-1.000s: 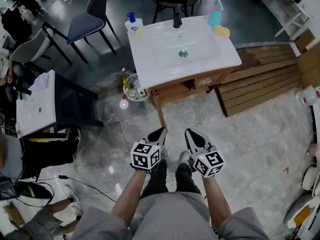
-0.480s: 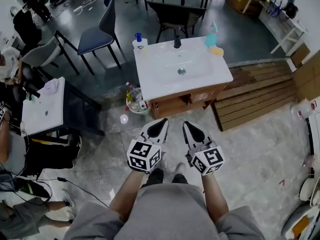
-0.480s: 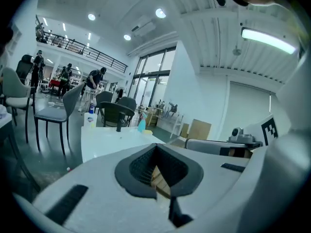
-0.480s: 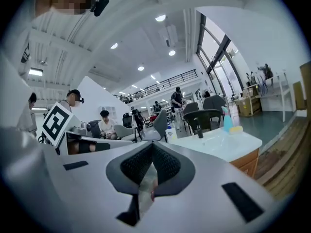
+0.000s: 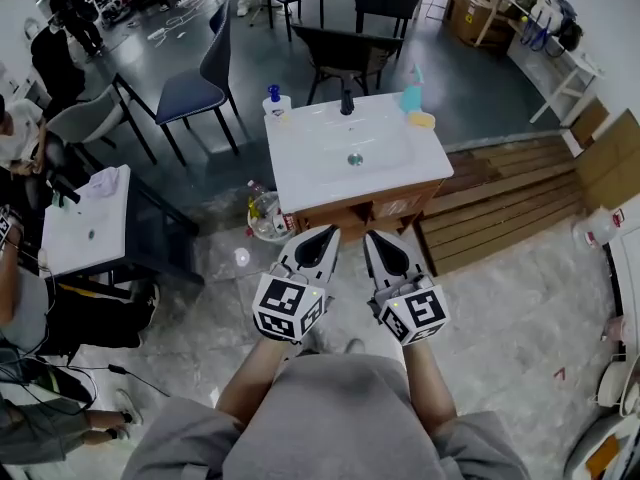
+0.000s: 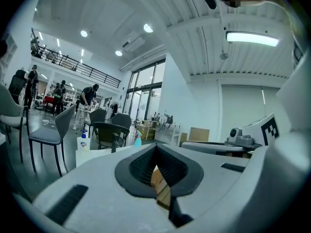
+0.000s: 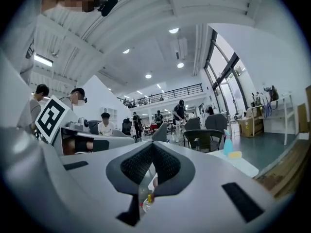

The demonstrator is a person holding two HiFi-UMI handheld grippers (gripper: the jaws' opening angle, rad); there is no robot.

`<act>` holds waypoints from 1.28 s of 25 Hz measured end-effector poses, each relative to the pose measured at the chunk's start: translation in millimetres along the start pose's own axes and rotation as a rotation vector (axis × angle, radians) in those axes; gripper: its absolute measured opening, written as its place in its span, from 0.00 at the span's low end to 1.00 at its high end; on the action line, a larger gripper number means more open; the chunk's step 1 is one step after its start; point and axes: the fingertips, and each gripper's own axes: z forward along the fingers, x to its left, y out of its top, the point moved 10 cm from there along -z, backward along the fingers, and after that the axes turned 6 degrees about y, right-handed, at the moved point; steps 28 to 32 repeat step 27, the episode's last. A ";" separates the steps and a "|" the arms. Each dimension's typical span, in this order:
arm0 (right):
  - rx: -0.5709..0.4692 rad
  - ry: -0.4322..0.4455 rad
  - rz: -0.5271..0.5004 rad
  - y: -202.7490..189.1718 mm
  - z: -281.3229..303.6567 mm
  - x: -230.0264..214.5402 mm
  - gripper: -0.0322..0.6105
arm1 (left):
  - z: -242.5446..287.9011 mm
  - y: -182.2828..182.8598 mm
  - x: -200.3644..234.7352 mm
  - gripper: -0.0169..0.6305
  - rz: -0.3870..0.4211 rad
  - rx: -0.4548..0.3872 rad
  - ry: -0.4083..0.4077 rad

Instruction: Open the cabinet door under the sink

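The sink vanity has a white top (image 5: 310, 168) with a basin and a black faucet (image 5: 347, 101), over a brown wooden cabinet (image 5: 400, 206). Seen steeply from above, its front looks closed. My left gripper (image 5: 326, 235) and right gripper (image 5: 375, 238) are held side by side just before the cabinet, pointing at it, apart from it. Both are shut with nothing in them. In the left gripper view the left gripper (image 6: 156, 154) shows a sliver of wooden cabinet (image 6: 161, 188) below its tips. The right gripper (image 7: 152, 147) points across the room.
On the sink top stand a soap bottle (image 5: 276, 103), a teal spray bottle (image 5: 412, 93) and a yellow sponge (image 5: 422, 119). A bowl of bottles (image 5: 264, 211) lies on the floor left of the cabinet, wooden decking (image 5: 500, 203) to its right. Chairs (image 5: 200, 83) and a small table (image 5: 85, 218) stand nearby.
Both grippers have risen and levelled out, still shut. In the head view their tips have come from the floor up against the cabinet front, and the view has tilted further into the room.
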 end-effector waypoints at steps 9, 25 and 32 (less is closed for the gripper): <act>-0.021 -0.010 -0.022 9.9 0.2 -3.8 0.06 | 6.0 8.1 -7.0 0.04 0.022 -0.029 -0.010; -0.019 -0.006 -0.019 5.2 -8.6 -14.7 0.06 | 12.2 2.3 -18.9 0.04 0.033 -0.018 -0.011; -0.017 -0.005 -0.021 4.6 -9.7 -17.1 0.06 | 14.1 1.2 -20.4 0.04 0.033 -0.016 -0.009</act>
